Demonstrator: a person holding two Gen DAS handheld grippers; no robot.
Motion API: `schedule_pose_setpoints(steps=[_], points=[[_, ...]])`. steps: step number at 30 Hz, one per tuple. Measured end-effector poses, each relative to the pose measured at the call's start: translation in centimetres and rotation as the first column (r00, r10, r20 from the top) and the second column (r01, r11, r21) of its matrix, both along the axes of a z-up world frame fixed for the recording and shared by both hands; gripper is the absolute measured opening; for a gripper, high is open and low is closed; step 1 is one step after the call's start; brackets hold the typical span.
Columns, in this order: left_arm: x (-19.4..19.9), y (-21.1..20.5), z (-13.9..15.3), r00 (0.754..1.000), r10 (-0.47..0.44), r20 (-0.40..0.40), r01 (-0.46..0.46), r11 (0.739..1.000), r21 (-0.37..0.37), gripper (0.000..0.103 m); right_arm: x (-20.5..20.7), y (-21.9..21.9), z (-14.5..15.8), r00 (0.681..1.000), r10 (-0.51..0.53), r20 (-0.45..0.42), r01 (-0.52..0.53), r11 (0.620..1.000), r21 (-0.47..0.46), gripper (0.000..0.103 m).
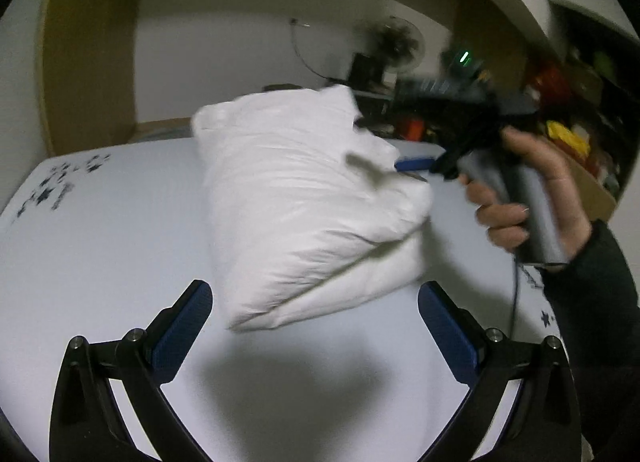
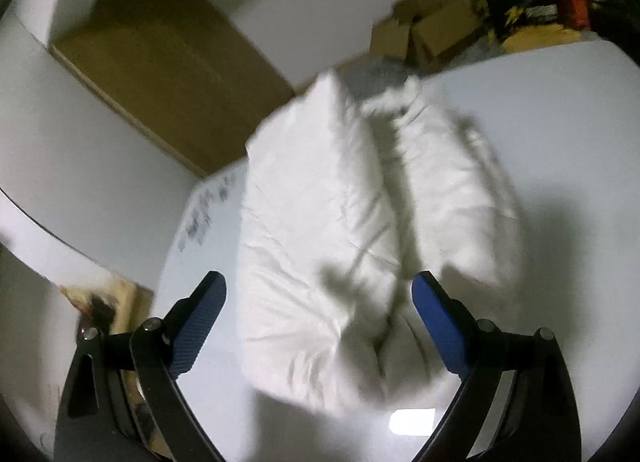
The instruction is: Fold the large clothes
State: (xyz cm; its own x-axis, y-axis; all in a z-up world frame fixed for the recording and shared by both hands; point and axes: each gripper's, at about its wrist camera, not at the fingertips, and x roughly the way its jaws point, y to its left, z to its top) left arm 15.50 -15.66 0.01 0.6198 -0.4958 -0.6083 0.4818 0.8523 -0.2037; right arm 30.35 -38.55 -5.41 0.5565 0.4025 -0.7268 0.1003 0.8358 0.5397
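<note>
On the white tabletop (image 1: 100, 246) lies one puffy white folded garment (image 1: 304, 197), a padded bundle lying toward twelve o'clock of both cameras. Left hand-held gripper (image 1: 315, 336) spreads wide, its two blue-padded fingers (image 1: 182, 336) apart at six o'clock, clear of the cloth and gripping nothing. Right hand-held gripper (image 2: 319, 320) likewise stands wide and holds nothing, though the bundle's near end (image 2: 320, 302) fills the space between its fingers; contact cannot be judged through the blur. From the left wrist view, the right hand (image 1: 532, 197) holds that tool's grey handle at three o'clock, its tips smeared by motion beside the garment. Small dark star prints (image 1: 52, 189) mark the tabletop at nine o'clock. Brown cardboard boxes (image 2: 432, 29) and clutter beyond stay indistinct.
</note>
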Motion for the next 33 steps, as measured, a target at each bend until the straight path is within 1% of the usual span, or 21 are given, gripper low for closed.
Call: schedule_pose_setpoints(steps=[2,4,5,6,7,8,9,11,12,15,17,18,20,22,24,25,26,28,30,31,33], points=[[0.1,1.2,0.1,1.0,0.013,-0.018,-0.013,1.0,-0.019,0.103,0.7,0.4,-1.6,0.998,0.026,-0.06,-0.027,0.999,-0.017,0.095],[0.4,2.0,0.1,1.0,0.017,-0.024,-0.018,0.999,-0.032,0.103,1.0,0.9,-2.9,0.995,0.054,-0.086,-0.057,0.998,-0.035,0.092],[0.3,2.2,0.2,1.0,0.02,-0.023,-0.021,0.999,-0.035,0.103,0.8,1.2,-3.3,0.994,0.058,-0.093,-0.064,0.996,-0.062,0.079],[0.7,2.3,0.2,0.999,0.025,-0.024,-0.026,0.999,-0.04,0.103,0.3,1.2,-3.6,0.994,0.051,-0.098,-0.06,0.994,-0.094,0.061],[1.1,2.2,0.3,0.999,0.026,-0.028,-0.027,0.999,-0.043,0.103,-0.1,1.0,-3.8,0.994,0.044,-0.096,-0.051,0.995,-0.081,0.052],[1.3,2.5,0.2,0.999,0.029,-0.038,-0.03,0.998,-0.047,0.103,-0.7,0.3,-4.1,0.994,0.04,-0.102,-0.044,0.998,-0.037,0.034],[1.6,2.6,0.2,0.998,0.032,-0.046,-0.034,0.998,-0.051,0.103,-1.3,-0.2,-4.2,0.994,0.038,-0.105,-0.039,0.999,-0.007,0.025],[2.4,2.5,-0.1,0.998,0.037,-0.06,-0.04,0.997,-0.063,0.103,-1.9,-1.4,-4.3,0.995,0.033,-0.092,-0.028,0.998,0.051,0.014],[2.6,2.6,-0.1,0.997,0.039,-0.063,-0.043,0.997,-0.066,0.103,-2.8,-2.0,-3.6,0.998,0.032,-0.061,-0.027,0.996,0.085,0.01],[3.6,3.3,0.3,0.995,0.075,-0.064,-0.079,0.995,-0.063,0.103,-5.2,-3.5,-1.7,0.999,0.015,0.03,-0.02,0.985,0.174,0.008],[4.7,4.1,1.1,0.99,0.124,-0.066,-0.128,0.99,-0.061,0.103,-6.6,-4.1,-1.3,0.998,0.003,0.064,-0.015,0.981,0.194,0.008],[5.4,4.2,1.5,0.987,0.145,-0.065,-0.149,0.987,-0.06,0.103,-6.7,-4.2,-1.5,0.998,-0.006,0.065,-0.006,0.983,0.185,0.007],[7.3,4.3,3.0,0.977,0.205,-0.05,-0.208,0.977,-0.055,0.103,-6.8,-4.9,-3.5,1.0,-0.017,0.022,0.013,0.984,0.175,0.008],[9.2,3.5,4.3,0.967,0.253,-0.021,-0.253,0.967,-0.037,0.103,-6.2,-5.8,-5.7,0.999,-0.034,-0.011,0.035,0.974,0.224,0.008],[12.1,1.8,5.6,0.951,0.308,0.009,-0.308,0.951,0.017,0.103,-6.1,-6.5,-7.2,0.999,-0.042,-0.013,0.044,0.964,0.262,0.007],[13.5,0.9,6.1,0.949,0.315,0.019,-0.315,0.949,0.029,0.103,-6.2,-6.8,-7.7,0.999,-0.044,-0.011,0.045,0.96,0.275,0.007],[15.1,-0.2,6.4,0.948,0.316,0.038,-0.317,0.948,0.037,0.103,-6.2,-6.7,-7.9,0.999,-0.046,-0.008,0.046,0.959,0.281,0.007],[19.1,-2.8,6.3,0.933,0.352,0.069,-0.357,0.931,0.082,0.103,-6.3,-6.7,-8.1,0.999,-0.048,0.004,0.046,0.962,0.268,0.007],[22.6,-5.0,5.8,0.934,0.352,0.061,-0.357,0.927,0.113,0.103,-6.5,-6.6,-8.1,0.999,-0.049,0.015,0.043,0.965,0.257,0.007],[24.5,-6.5,5.1,0.938,0.342,0.062,-0.347,0.926,0.148,0.103,-6.5,-6.3,-8.2,0.999,-0.049,0.02,0.043,0.966,0.256,0.007],[26.8,-8.8,3.7,0.945,0.319,0.067,-0.326,0.926,0.189,0.103,-6.6,-6.3,-8.3,0.998,-0.049,0.035,0.039,0.969,0.245,0.007]])
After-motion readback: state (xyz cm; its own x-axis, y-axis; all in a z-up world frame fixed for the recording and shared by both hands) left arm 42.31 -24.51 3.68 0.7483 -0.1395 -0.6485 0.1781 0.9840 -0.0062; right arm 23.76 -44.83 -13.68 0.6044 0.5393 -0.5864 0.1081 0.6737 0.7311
